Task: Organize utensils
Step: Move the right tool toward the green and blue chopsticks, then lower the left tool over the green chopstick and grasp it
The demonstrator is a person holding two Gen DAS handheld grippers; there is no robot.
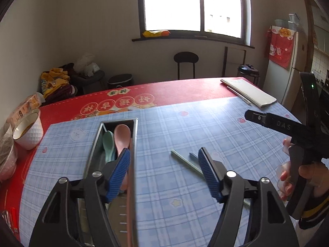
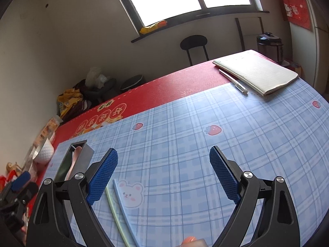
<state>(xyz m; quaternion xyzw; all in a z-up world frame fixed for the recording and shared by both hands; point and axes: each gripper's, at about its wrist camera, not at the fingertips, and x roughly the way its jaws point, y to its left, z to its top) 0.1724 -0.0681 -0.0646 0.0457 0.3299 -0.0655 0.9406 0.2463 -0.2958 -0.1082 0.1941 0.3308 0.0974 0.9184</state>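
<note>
We find both grippers, left (image 1: 164, 156) and right (image 2: 163, 158), released and empty above the desk (image 2: 226, 144) with its two chopsticks (image 2: 121, 210).

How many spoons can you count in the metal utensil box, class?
2: a pink spoon and a green spoon lie side by side in the metal box, bowls toward the far end. Others may be hidden behind the left hand-held gripper.

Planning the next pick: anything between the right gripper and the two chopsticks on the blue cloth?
Nothing visible. The right gripper has its jaws open and empty, and the green chopstick and blue chopstick lie side by side on bare blue plaid cloth just inside its left finger. The metal utensil box sits off to the left.
</note>
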